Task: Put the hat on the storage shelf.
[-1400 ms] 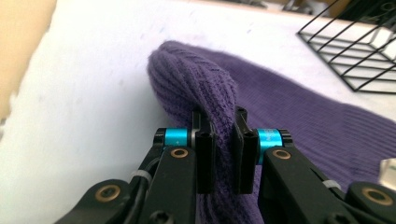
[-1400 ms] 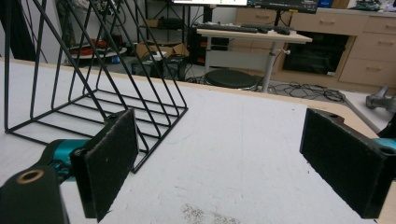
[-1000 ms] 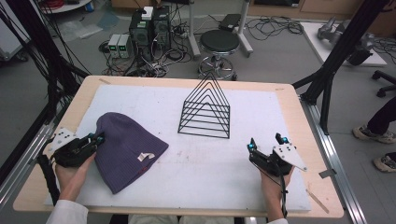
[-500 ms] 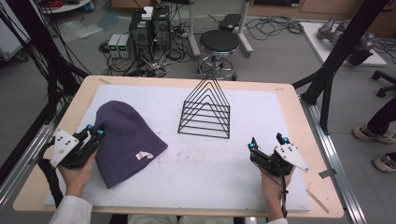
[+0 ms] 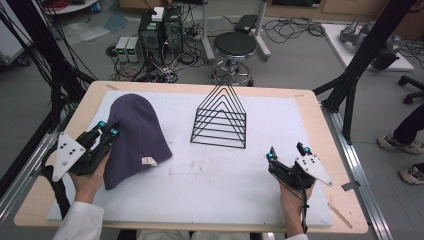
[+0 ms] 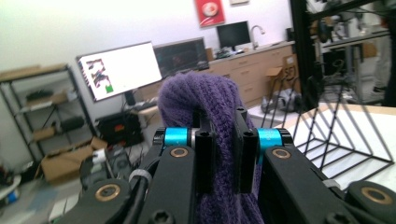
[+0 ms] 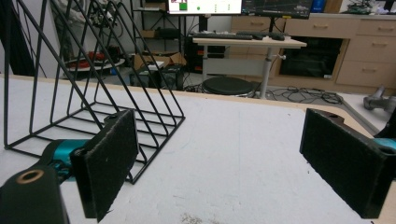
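Observation:
A purple knit beanie (image 5: pixel 135 135) lies on the left of the white mat, its left edge lifted off the surface. My left gripper (image 5: pixel 107 128) is shut on that edge; in the left gripper view the purple knit (image 6: pixel 205 100) bulges up between and above the two black jaws. A black wire triangular rack (image 5: pixel 221 116) stands upright at the middle of the mat. My right gripper (image 5: pixel 286 152) rests near the front right of the mat, open, with nothing between its pads (image 7: pixel 109 158); the rack (image 7: pixel 88 88) stands to its left in the right gripper view.
The white mat (image 5: pixel 225 175) covers a wooden table (image 5: pixel 320 107). Black frame posts (image 5: pixel 357 65) stand at the table's sides. A round stool (image 5: pixel 235 47) and computer boxes (image 5: pixel 160 30) sit on the floor behind the table.
My left gripper has risen and moved away from the front edge, pulling the beanie's edge up with it. The right gripper has stayed in place.

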Demonstrator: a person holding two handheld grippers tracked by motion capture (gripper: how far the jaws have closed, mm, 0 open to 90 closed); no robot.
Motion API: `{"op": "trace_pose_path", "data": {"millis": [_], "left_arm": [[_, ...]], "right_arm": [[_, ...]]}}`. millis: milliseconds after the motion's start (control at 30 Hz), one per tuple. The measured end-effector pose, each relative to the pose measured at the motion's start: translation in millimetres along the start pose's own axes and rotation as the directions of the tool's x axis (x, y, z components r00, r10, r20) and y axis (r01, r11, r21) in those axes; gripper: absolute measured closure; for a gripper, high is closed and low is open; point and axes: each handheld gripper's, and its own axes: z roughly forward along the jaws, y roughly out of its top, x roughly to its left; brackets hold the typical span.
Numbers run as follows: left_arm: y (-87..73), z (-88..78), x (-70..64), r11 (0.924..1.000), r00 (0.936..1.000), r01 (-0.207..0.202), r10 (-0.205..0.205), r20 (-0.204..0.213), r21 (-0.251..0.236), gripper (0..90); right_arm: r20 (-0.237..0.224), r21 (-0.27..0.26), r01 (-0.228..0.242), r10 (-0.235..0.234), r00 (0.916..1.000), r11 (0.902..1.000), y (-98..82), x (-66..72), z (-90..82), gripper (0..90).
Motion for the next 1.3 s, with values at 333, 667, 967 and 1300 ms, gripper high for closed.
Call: {"op": "trace_pose_path", "data": {"millis": [333, 667, 967, 1300], "left_arm": [[31.2, 9.3, -15.6, 0.9925, 0.9918, -0.107, 0.111, 0.064, -0.059, 82.2], [53.1, 10.6, -27.0, 0.9814, 0.9836, -0.134, 0.149, 0.102, -0.137, 82.2], [64.9, 14.3, -29.0, 0.9763, 0.9808, -0.127, 0.15, 0.125, -0.175, 82.2], [69.9, 17.2, -29.6, 0.9753, 0.9799, -0.121, 0.147, 0.135, -0.185, 82.2]], "right_arm": [[-0.03, -0.026, -0.008, 0.007, 0.9995, 0.9996, 1.3, 0.5, -2.1, 11.1], [-0.109, -0.09, -0.03, 0.02, 0.9938, 0.9955, 5.3, 3.8, -6.1, 11.1], [-0.318, -0.132, -0.117, 0.07, 0.9457, 0.9843, 24.0, 27.4, -2.5, 11.1], [-0.585, -0.092, -0.06, -0.005, 0.8109, 0.994, 41.9, 95.1, 11.2, 11.1]]}}
